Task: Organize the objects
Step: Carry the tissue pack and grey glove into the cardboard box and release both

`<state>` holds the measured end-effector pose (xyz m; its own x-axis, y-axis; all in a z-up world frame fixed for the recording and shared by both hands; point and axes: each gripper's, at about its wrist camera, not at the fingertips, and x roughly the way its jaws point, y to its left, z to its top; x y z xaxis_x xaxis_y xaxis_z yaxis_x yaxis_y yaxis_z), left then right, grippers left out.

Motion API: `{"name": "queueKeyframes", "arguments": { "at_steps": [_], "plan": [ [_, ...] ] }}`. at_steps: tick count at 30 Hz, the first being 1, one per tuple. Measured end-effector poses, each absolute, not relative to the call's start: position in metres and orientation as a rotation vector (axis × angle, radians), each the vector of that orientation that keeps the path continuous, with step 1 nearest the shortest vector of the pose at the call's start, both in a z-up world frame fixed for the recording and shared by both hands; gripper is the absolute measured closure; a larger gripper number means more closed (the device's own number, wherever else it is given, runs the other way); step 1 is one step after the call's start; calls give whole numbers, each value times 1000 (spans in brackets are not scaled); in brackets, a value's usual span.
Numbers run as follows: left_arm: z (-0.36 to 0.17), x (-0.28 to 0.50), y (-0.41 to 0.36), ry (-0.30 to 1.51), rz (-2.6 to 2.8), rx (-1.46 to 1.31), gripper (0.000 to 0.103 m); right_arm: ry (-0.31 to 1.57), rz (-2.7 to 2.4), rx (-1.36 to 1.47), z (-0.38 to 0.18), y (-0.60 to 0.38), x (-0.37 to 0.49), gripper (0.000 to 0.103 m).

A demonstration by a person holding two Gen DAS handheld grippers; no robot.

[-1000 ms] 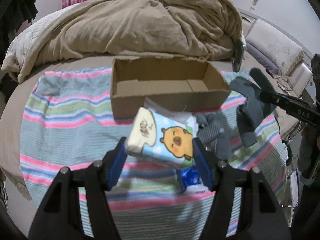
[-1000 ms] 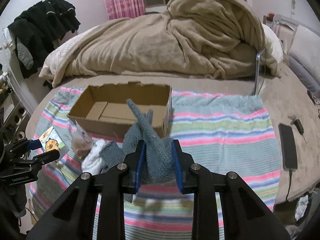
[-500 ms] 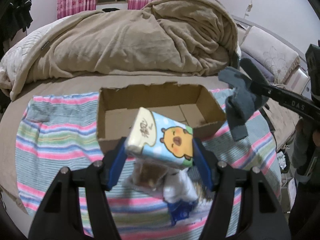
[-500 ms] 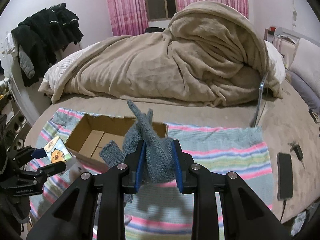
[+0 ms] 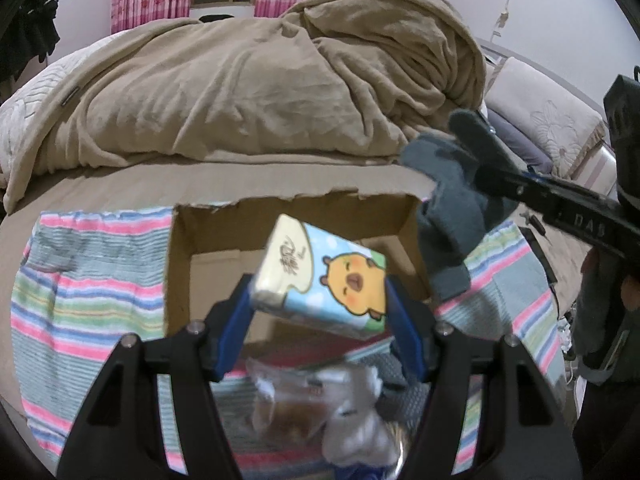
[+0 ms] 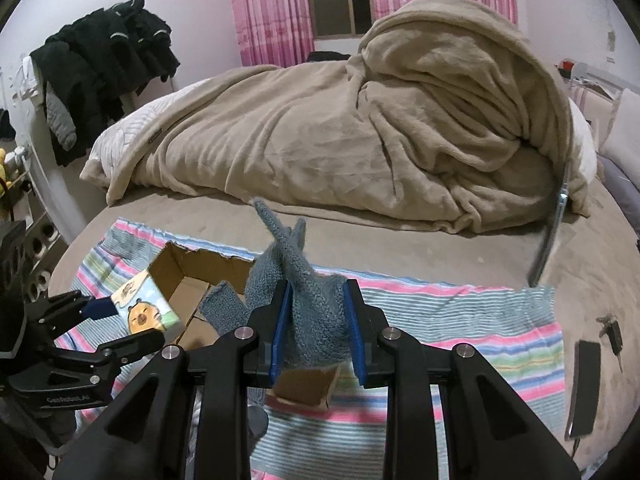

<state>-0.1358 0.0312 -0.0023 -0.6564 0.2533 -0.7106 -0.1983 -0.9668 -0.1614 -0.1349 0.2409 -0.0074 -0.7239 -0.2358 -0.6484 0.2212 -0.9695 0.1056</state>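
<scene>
Two grippers each carried a load above the striped towel (image 5: 84, 280) on the bed. Nearest in the left wrist view, the left gripper (image 5: 320, 312) had its jaws clamped on a tissue pack (image 5: 324, 280) with a cartoon chick on it, held tilted just over the near wall of the cardboard box (image 5: 180, 264). Below it, blurred on the towel, lay a clear bag (image 5: 280, 400) and something white that I could not make out.

In the right wrist view, the right gripper (image 6: 316, 320) had its jaws clamped on a bunched grey-blue sock (image 6: 308, 300), one end sticking up and another hanging to the left, over the right end of the box. The box looked open and bare inside.

To do the drop well, I judged that the left gripper should go further forward until the whole pack was inside the near wall, then come down low and level before letting go, so that the pack lay flat on the floor of the box. The sock was limp and could snag on the torn rim, so the right gripper ought to wait to one side, then lower the dangling end in first.

Further off, a phone (image 6: 582, 388) and keys (image 6: 610, 330) lay on the sheet, and a heaped beige blanket (image 6: 360, 128) filled the back of the bed.
</scene>
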Motion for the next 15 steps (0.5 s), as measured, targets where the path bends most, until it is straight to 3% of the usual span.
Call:
{"name": "queueKeyframes", "arguments": {
  "at_steps": [15],
  "plan": [
    [-46, -179, 49, -137, 2605, -1250, 38, -24, -2612, 1174, -61, 223, -167, 75]
  ]
}}
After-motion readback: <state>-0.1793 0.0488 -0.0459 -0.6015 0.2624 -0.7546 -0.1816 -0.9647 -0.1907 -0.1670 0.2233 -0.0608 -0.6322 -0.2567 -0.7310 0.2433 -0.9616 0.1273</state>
